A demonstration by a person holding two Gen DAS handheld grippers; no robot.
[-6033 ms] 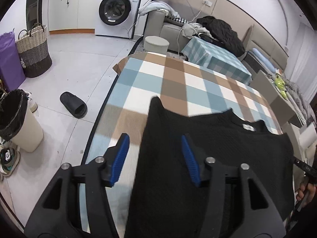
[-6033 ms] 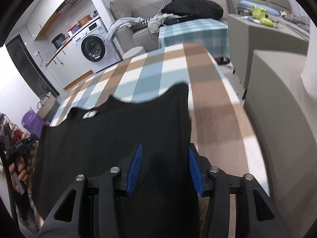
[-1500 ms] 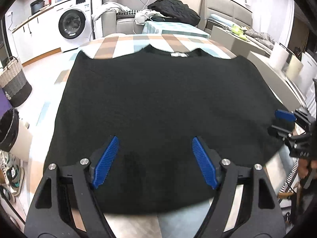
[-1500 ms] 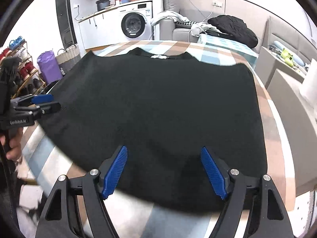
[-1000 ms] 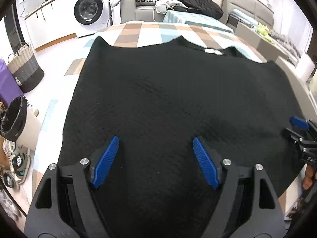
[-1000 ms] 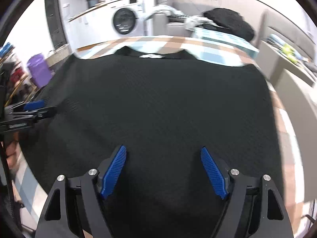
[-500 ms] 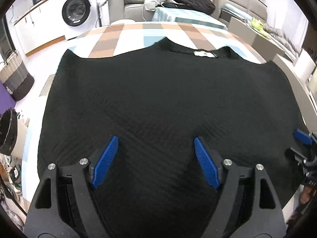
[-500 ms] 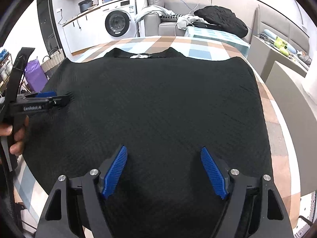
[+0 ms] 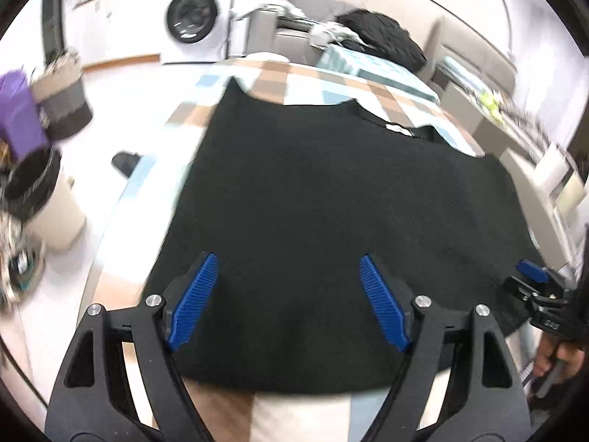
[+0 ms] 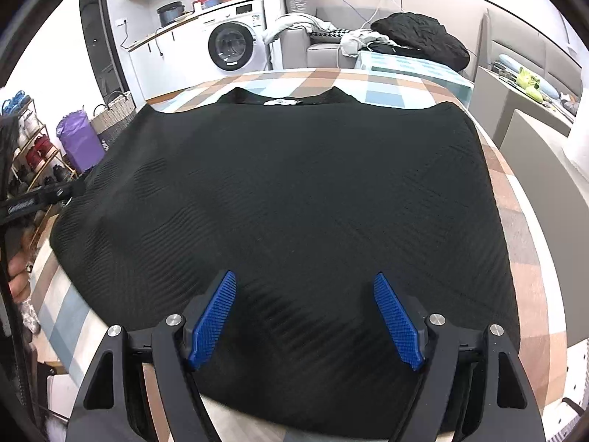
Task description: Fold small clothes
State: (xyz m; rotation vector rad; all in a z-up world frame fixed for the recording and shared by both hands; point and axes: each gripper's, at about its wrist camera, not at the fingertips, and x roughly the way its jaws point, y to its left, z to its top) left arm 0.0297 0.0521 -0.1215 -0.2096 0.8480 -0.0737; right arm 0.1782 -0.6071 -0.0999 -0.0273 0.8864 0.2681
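A black knit top (image 10: 294, 191) lies spread flat on the checked table (image 10: 515, 228), its white neck label (image 10: 281, 102) at the far edge. My right gripper (image 10: 305, 316) is open above the near hem, right of the middle, with nothing pinched between the blue pads. In the blurred left wrist view the same top (image 9: 331, 202) fills the centre. My left gripper (image 9: 287, 294) is open over its near hem, close to the left side. Each gripper shows at the edge of the other's view: the left gripper (image 10: 68, 192) and the right gripper (image 9: 522, 281).
Off the table's left side the floor holds a lined bin (image 9: 40, 199), a dark slipper (image 9: 125, 162), a wicker basket (image 10: 114, 114) and a purple bag (image 10: 79, 140). Behind are a washing machine (image 10: 232, 46) and a sofa with a black jacket (image 10: 419, 37). Grey cabinets (image 10: 545, 169) stand right.
The left gripper's view has swung toward the table's left edge, bringing the floor, bin and slipper into sight, and is blurred. The right gripper has hardly moved. Both stay open.
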